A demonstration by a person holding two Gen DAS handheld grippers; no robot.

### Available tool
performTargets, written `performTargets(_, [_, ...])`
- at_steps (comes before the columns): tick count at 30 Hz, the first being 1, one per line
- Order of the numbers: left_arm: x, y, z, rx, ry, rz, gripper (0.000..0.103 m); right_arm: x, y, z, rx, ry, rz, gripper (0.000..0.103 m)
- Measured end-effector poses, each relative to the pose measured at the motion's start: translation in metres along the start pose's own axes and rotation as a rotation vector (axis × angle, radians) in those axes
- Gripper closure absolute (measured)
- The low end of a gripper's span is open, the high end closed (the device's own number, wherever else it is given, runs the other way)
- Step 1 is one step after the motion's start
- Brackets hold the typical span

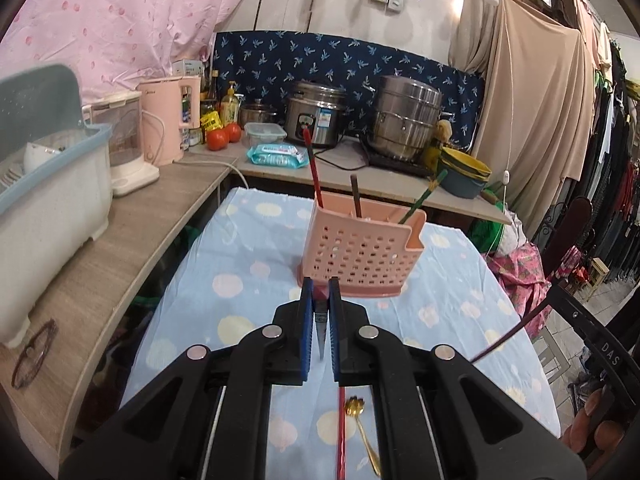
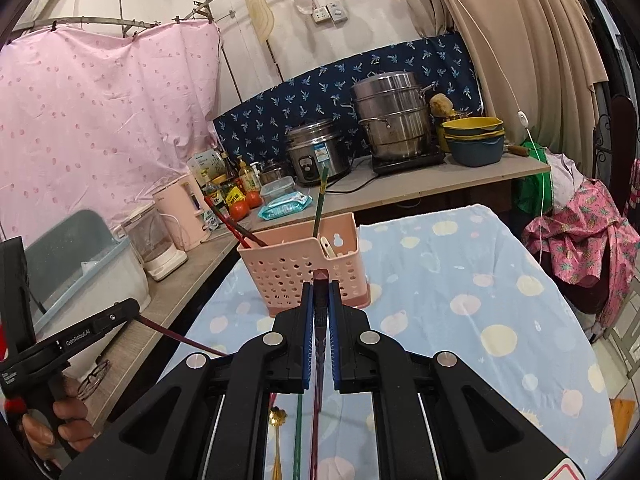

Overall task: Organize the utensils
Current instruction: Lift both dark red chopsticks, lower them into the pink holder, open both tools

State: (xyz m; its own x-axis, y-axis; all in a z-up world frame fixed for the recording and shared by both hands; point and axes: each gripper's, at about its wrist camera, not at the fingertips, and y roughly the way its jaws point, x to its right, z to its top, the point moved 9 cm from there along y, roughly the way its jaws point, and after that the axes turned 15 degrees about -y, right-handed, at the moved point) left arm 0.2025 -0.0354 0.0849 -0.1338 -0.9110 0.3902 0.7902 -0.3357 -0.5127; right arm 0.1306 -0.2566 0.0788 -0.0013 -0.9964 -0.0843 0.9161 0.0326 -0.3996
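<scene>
A pink perforated utensil holder [image 1: 360,252] [image 2: 296,268] stands on the blue dotted tablecloth [image 1: 240,264]. In it stand a red chopstick [image 1: 314,168], a brown one [image 1: 356,196] and a green one [image 1: 424,196]. My left gripper [image 1: 320,284] [image 2: 136,308] hangs in front of the holder, shut on a dark red chopstick [image 2: 180,336]. My right gripper [image 2: 320,286] [image 1: 558,298] is raised beside it, shut on another dark red chopstick [image 1: 508,340]. Below them on the cloth lie a gold spoon [image 1: 362,428] [image 2: 277,416], a red chopstick [image 1: 340,432] and a green chopstick [image 2: 298,432].
A wooden counter [image 1: 132,248] runs along the left and back. It carries a dish rack [image 1: 52,184], a pink kettle [image 1: 172,116], tomatoes [image 1: 218,138], a rice cooker [image 1: 316,116], a steel steamer [image 1: 406,120] and stacked bowls [image 1: 466,172]. Glasses [image 1: 34,352] lie near its edge. Clothes hang at right.
</scene>
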Motion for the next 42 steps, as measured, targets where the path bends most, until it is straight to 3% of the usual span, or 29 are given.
performTargets(12, [0.042,0.0,0.087,0.131,0.027,-0.07,0.096,0.001,0.022,0.078,0.13,0.018,0.045,0.096])
performTargets(22, [0.089,-0.003,0.17,0.266,0.024,-0.165,0.096,-0.009,0.049,0.151,0.244,-0.032,0.029,0.096])
performTargets(28, [0.106,0.008,0.208,0.345,0.0,-0.2,0.096,0.004,0.071,0.184,0.295,0.016,0.023,0.096])
performTargets(34, [0.098,0.045,0.219,0.345,-0.015,-0.145,0.096,0.015,0.096,0.195,0.322,0.037,0.001,0.096])
performTargets(42, [0.068,0.1,0.189,0.25,-0.025,-0.076,0.096,0.013,0.143,0.16,0.217,0.029,0.017,0.096])
